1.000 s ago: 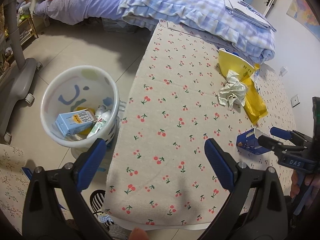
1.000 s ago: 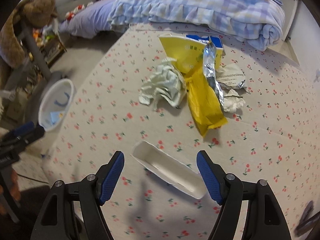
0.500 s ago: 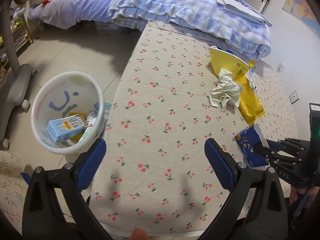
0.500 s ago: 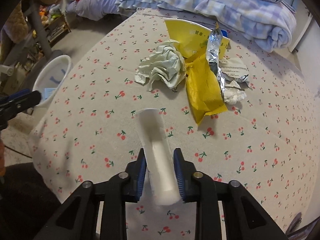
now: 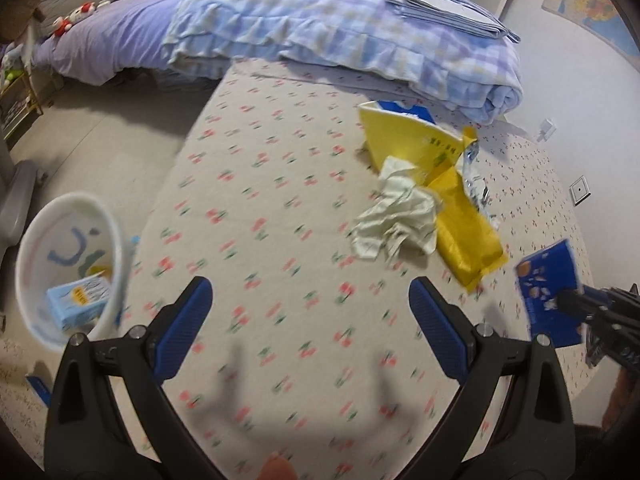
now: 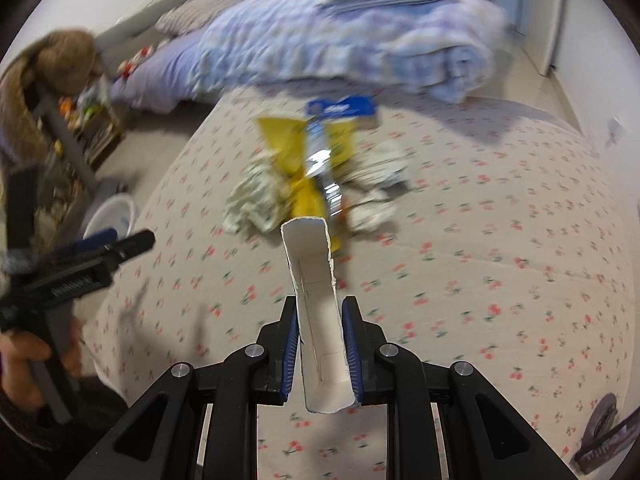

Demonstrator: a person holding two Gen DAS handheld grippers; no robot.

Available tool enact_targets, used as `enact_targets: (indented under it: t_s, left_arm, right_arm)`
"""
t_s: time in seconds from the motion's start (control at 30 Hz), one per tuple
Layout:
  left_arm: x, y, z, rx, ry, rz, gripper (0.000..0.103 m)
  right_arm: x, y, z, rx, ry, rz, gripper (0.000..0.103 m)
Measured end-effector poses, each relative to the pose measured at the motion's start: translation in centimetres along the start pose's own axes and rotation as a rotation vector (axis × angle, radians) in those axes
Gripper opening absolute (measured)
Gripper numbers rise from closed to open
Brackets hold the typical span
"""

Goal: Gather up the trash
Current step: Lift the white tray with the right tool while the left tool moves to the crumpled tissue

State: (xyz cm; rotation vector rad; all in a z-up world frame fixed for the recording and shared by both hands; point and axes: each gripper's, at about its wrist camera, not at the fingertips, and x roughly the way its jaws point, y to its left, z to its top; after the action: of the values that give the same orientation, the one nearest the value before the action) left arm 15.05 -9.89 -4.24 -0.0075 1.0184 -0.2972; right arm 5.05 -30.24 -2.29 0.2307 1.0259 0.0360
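My right gripper [image 6: 320, 344] is shut on an open cardboard box [image 6: 316, 280], white inside and blue outside, and holds it above the cherry-print bed cover. The box also shows in the left wrist view [image 5: 548, 280]. My left gripper [image 5: 310, 320] is open and empty over the cover's near part. A trash pile lies ahead: crumpled paper [image 5: 396, 216], a yellow wrapper [image 5: 464, 236], a yellow carton [image 5: 404, 140] and a silver foil wrapper [image 6: 320, 164]. A white bin [image 5: 68, 256] stands on the floor at the left with a light blue carton [image 5: 78, 304] inside.
A folded blue checked duvet [image 5: 348, 32] lies across the far end of the bed with folded paper [image 5: 444, 0] on top. A blue box [image 6: 340, 108] lies behind the pile. A chair base [image 5: 16, 196] stands left of the bin. A brown teddy bear [image 6: 52, 68] sits on a shelf.
My right gripper shut on the box and lifted it off the cover, tilting it upright. My left gripper swung right, away from the bin and toward the trash pile.
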Motion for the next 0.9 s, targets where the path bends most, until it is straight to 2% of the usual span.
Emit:
enact_targets:
  t_s: [0.27,0.5,0.8,0.87,0.9]
  left_arm:
    - [3.8,-3.6,1.4,0.029,-0.024,-0.009,0.098]
    - [5.8,-5.9,1.8,0.066,-0.037,0.011,0.089]
    - [7.2,-6.9,2.1,0.093,-0.041,0.02,0.071]
    - [7.2,-7.3,2.1,0.11,-0.038,0.016,0.059]
    - [7.3,-7.4,2.1,0.117,-0.036,0.012,0.057]
  right_arm:
    - [-0.5,-4.2,1.3,0.108,-0.027,-0.03,0.022]
    - [0.0,-6.0,2.0,0.156,-0.025,-0.028,0.022]
    - [0.6,-6.8,2.1,0.183,-0.014,-0.03,0.022]
    - [0.7,-6.9,2.1,0.184,-0.013,-0.031,0.022]
    - [0.7,-6.9,2.1,0.184,-0.013,-0.032,0.022]
